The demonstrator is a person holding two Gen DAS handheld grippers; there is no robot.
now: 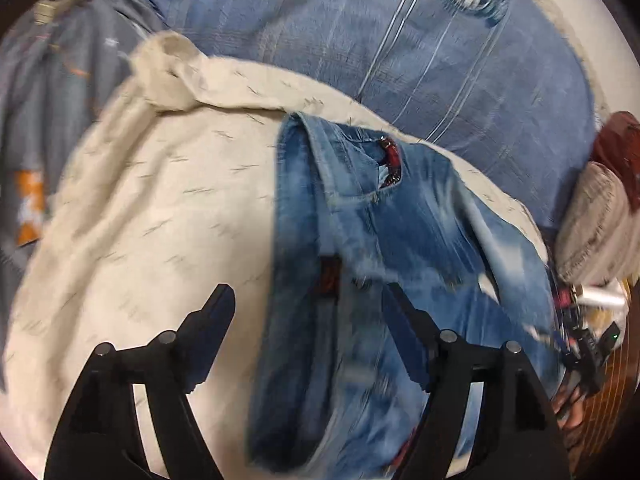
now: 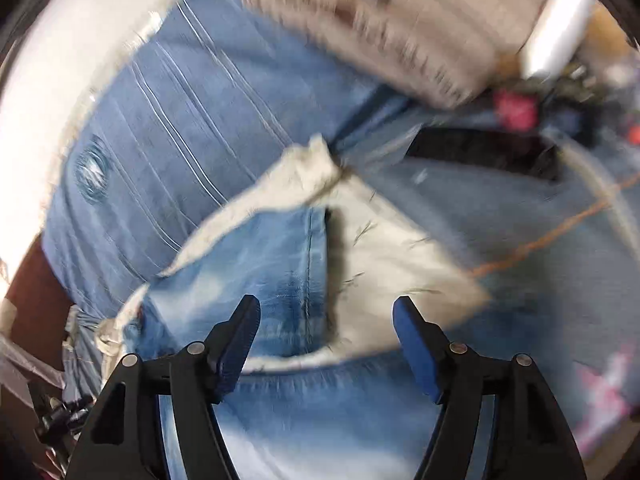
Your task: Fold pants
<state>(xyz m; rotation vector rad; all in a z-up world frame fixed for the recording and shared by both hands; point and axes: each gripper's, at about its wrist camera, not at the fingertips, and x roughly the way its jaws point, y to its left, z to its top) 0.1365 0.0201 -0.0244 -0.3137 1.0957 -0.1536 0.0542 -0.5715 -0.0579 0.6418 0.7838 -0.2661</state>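
Observation:
Washed blue jeans (image 1: 384,240) lie folded on a cream blanket (image 1: 152,220), waistband toward the top of the left wrist view. My left gripper (image 1: 308,292) hovers above the jeans' left edge, jaws open, nothing between them. In the right wrist view the jeans (image 2: 256,264) fill the lower middle, a seam running down them, over the cream blanket (image 2: 384,256). My right gripper (image 2: 326,304) hangs over that denim with jaws open and the blue pads (image 2: 412,336) clear of the cloth. Both views are motion-blurred.
A blue striped bedspread (image 1: 420,60) covers the bed beyond the blanket. Grey patterned cloth (image 1: 52,92) lies at the left. A grey cushion (image 1: 596,220) and a dark red one (image 1: 620,144) sit at the right, with cluttered small items (image 1: 588,320) beside them.

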